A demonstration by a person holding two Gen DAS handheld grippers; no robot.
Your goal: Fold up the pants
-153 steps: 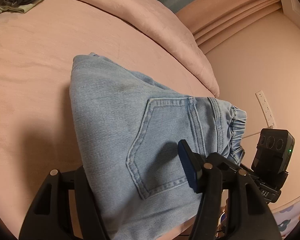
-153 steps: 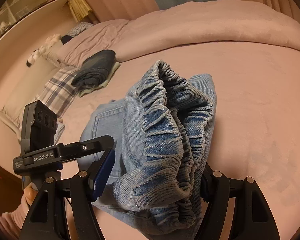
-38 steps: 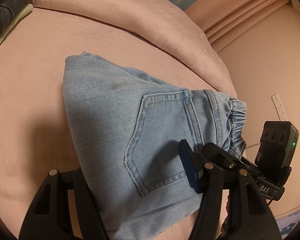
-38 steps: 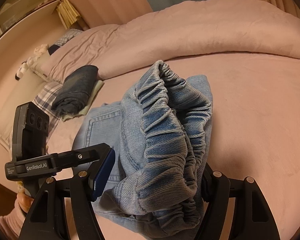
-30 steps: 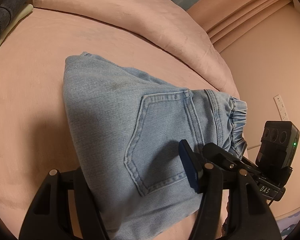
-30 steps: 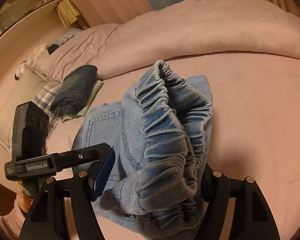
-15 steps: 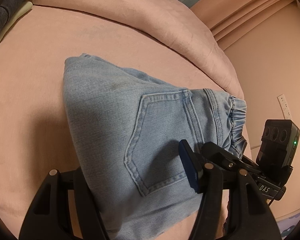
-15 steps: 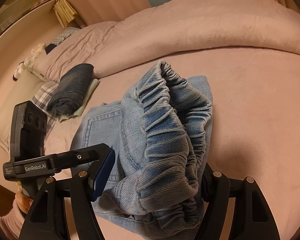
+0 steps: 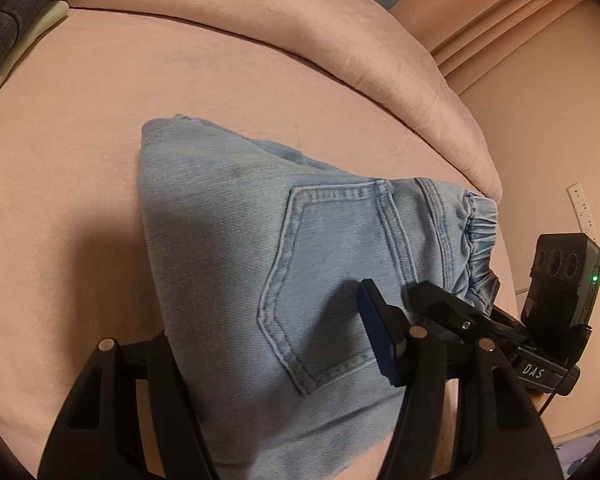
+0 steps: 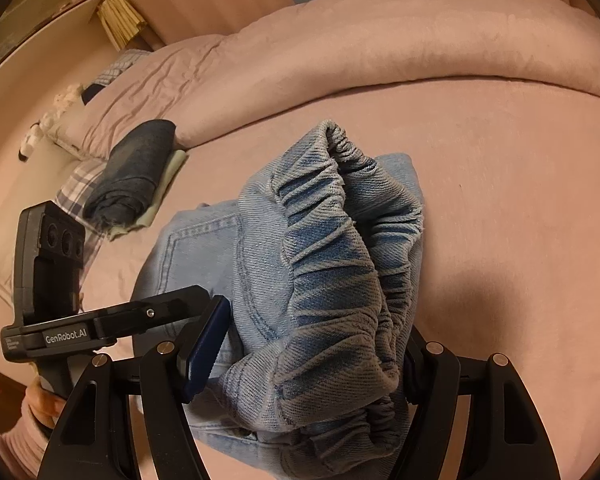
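You've got the pants (image 9: 260, 272) folded into a compact bundle on the bed (image 9: 80, 140), left tongs (image 9: 276, 344) and right tongs (image 10: 312, 356) both clenched on it, so I'd say only set-down and release remain.

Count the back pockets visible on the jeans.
1: a back pocket beside the waistband, between the left tool's fingers. A second may be hidden in the fold.

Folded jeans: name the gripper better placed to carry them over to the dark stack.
Left, probably. The left gripper grips the jeans on the side nearer the dark folded stack; the right gripper clamps the elastic waistband, farther away.
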